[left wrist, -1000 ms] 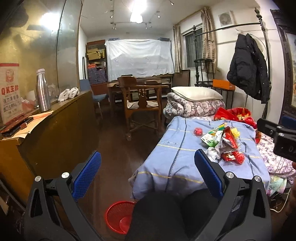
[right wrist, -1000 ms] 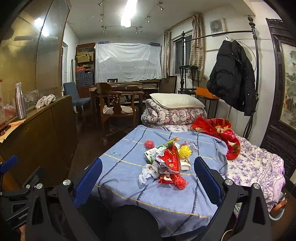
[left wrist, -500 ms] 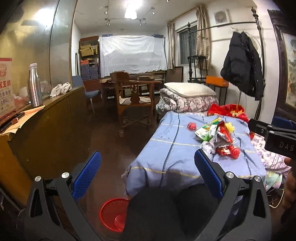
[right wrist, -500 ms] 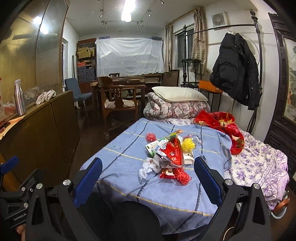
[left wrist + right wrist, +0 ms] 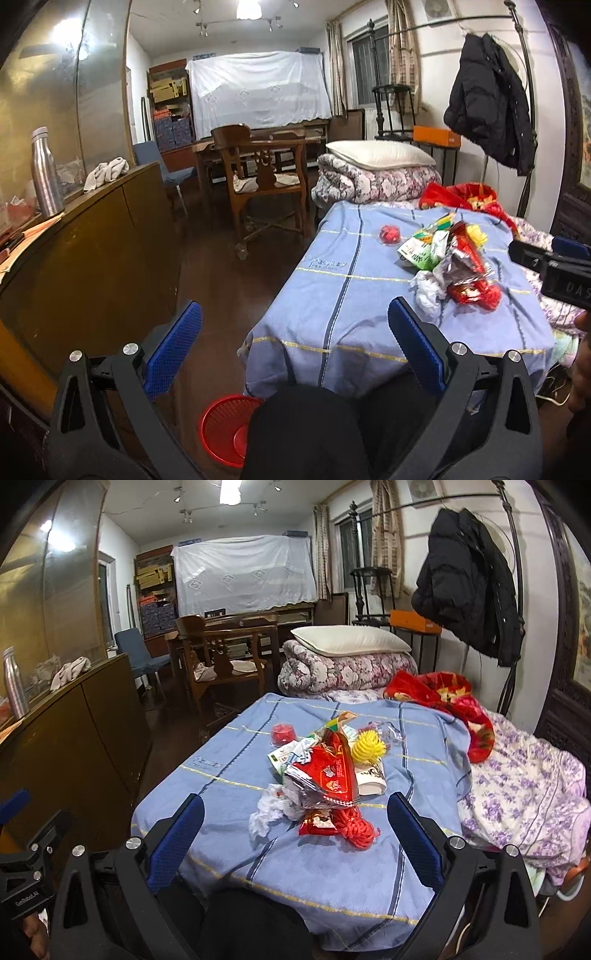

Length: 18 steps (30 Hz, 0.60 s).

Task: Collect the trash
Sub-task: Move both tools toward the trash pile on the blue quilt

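A dark wooden floor (image 5: 236,280) runs the length of a narrow room lit by a ceiling lamp (image 5: 248,6) and track spotlights. A long wooden cabinet (image 5: 92,236) lines the left side beneath a reflective panel, with a steel bottle (image 5: 45,173) and a crumpled cloth (image 5: 107,171) on top. At the far end a white sheet (image 5: 258,92) drapes over tall furniture, beside stacked boxes (image 5: 166,92). A carved wooden chair (image 5: 266,184) stands before a table. On the right is a bed (image 5: 535,775) with a folded floral quilt (image 5: 347,672) and a pillow (image 5: 351,640); a black coat (image 5: 469,583) hangs on a metal rack by the curtained window (image 5: 354,550).
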{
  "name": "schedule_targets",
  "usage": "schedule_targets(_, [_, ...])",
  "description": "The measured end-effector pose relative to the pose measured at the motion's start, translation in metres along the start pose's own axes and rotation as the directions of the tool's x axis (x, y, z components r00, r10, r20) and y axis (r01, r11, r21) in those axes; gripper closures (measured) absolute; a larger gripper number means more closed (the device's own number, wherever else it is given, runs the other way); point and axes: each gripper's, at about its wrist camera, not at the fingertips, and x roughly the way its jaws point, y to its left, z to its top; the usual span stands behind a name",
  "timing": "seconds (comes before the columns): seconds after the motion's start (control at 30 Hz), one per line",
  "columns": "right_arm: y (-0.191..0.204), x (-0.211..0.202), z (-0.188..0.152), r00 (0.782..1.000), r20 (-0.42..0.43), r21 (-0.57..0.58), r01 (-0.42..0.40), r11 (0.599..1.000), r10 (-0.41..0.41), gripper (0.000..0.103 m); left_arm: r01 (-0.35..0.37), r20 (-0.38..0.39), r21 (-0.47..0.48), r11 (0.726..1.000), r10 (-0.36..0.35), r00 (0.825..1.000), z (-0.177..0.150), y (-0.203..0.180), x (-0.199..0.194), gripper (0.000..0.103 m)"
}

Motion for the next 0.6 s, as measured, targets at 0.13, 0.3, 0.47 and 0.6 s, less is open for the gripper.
schedule_targets(0.13, [-0.019,0.023,-0.008,1.0,-0.012,0.04,-0.015,0.999,0.016,0.006,0.029,-0.05,-0.025,0.999,-0.03,0.998,-0.005,0.005,0.023,0.007])
schedule_targets(0.3, [-0.041,0.041,-0.021,0.999,-0.034,0.085,-0.039,0.996,0.042,0.006,0.056,-0.132,-0.076,0.996,-0.066,0.989,-0.012,0.008,0.054,0.007])
schedule_targets(0.47, [-0.063,0.06,-0.03,0.997,-0.046,0.13,-0.06,0.99,0.067,0.006,0.077,-0.187,-0.07,0.995,-0.089,0.978,-0.017,0.001,0.079,0.007])
schedule_targets(0.6, [-0.072,0.08,-0.03,0.994,-0.061,0.164,-0.084,0.983,0.096,0.006,0.112,-0.213,-0.036,0.993,-0.117,0.97,-0.019,-0.013,0.094,0.007])
